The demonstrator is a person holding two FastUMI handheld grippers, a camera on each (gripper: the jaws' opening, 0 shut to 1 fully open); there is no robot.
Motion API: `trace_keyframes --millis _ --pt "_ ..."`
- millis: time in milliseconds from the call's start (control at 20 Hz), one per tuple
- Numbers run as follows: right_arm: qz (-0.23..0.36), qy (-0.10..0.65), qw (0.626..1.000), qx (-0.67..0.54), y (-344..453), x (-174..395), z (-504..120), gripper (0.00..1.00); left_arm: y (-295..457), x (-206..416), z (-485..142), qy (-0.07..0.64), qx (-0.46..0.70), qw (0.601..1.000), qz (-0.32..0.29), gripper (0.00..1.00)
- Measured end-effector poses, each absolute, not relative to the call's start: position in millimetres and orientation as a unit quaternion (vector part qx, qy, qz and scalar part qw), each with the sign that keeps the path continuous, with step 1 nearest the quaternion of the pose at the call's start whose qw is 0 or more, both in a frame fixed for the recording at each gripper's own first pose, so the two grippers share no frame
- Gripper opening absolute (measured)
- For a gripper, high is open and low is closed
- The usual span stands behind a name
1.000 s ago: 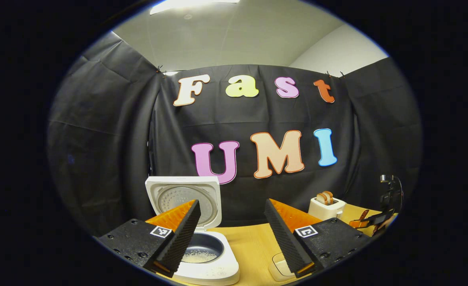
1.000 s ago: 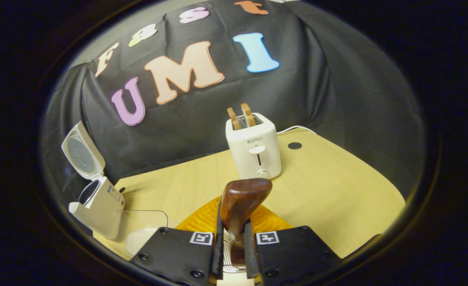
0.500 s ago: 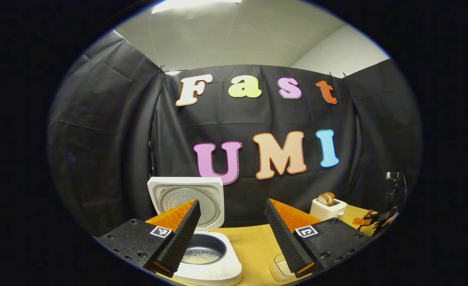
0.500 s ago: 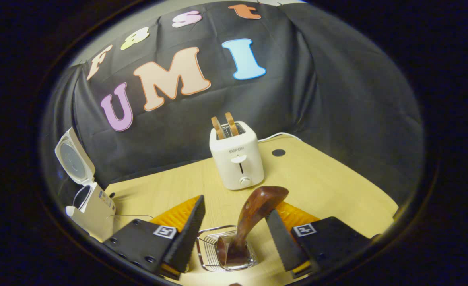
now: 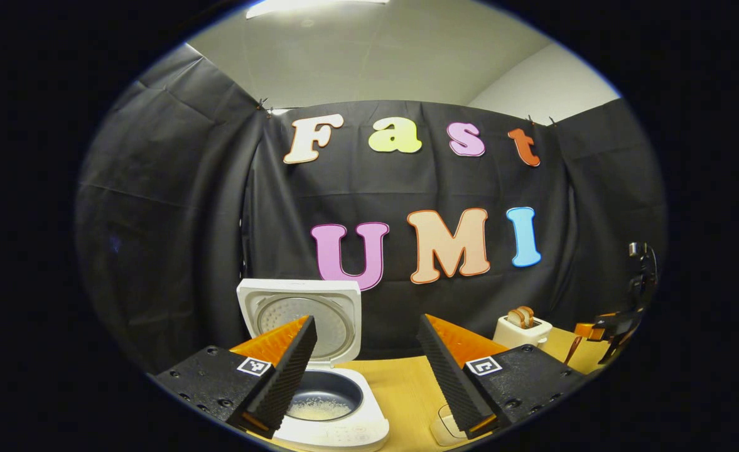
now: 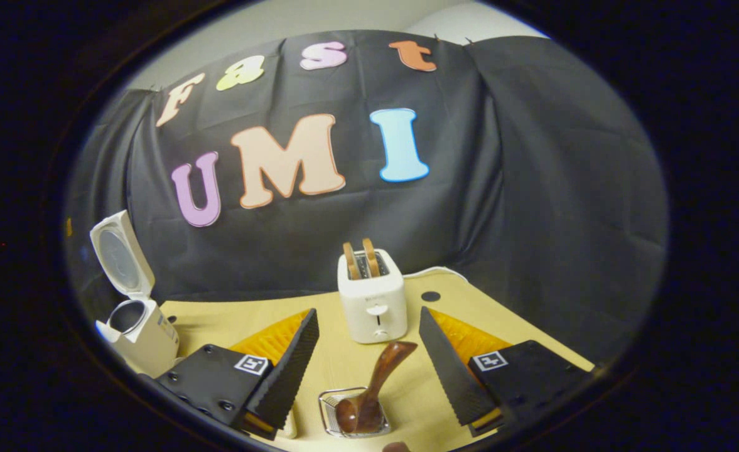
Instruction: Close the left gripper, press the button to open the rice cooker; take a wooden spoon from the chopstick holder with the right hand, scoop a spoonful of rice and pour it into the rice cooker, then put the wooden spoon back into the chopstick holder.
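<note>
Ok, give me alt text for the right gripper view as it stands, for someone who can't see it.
The right gripper hangs open above the wooden spoon, which stands bowl-down in the wire chopstick holder on the wooden table. Behind are a white toaster and, far left, the rice cooker with its lid raised.

White rice cooker (image 5: pixel 338 427) sits on the table with its lid (image 5: pixel 303 317) standing upright, wide open; the dark inner pot (image 5: pixel 325 397) holds a thin layer of rice (image 5: pixel 318 410) at the bottom. In the right gripper view the cooker (image 6: pixel 146 339) is far left, lid (image 6: pixel 115 254) up. Dark wooden spoon (image 6: pixel 372 389) leans in the wire chopstick holder (image 6: pixel 334 414), bowl down, handle tilted up to the right, pointing toward the far side.
</note>
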State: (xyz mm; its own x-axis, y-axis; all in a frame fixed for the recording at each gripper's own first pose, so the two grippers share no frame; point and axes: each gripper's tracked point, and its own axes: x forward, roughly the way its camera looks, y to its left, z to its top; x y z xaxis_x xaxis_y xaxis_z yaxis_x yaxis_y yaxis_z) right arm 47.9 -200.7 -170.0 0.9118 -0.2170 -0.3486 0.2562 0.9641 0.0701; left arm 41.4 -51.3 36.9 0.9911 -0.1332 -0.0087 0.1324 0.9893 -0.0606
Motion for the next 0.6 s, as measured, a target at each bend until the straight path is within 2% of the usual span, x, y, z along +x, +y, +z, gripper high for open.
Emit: trace_keyframes --millis 600 --pt "-0.035 0.142 0.989 0.037 -104 46 -111 0.99 19 112 48 0.027 -0.041 0.998 -0.036 0.95"
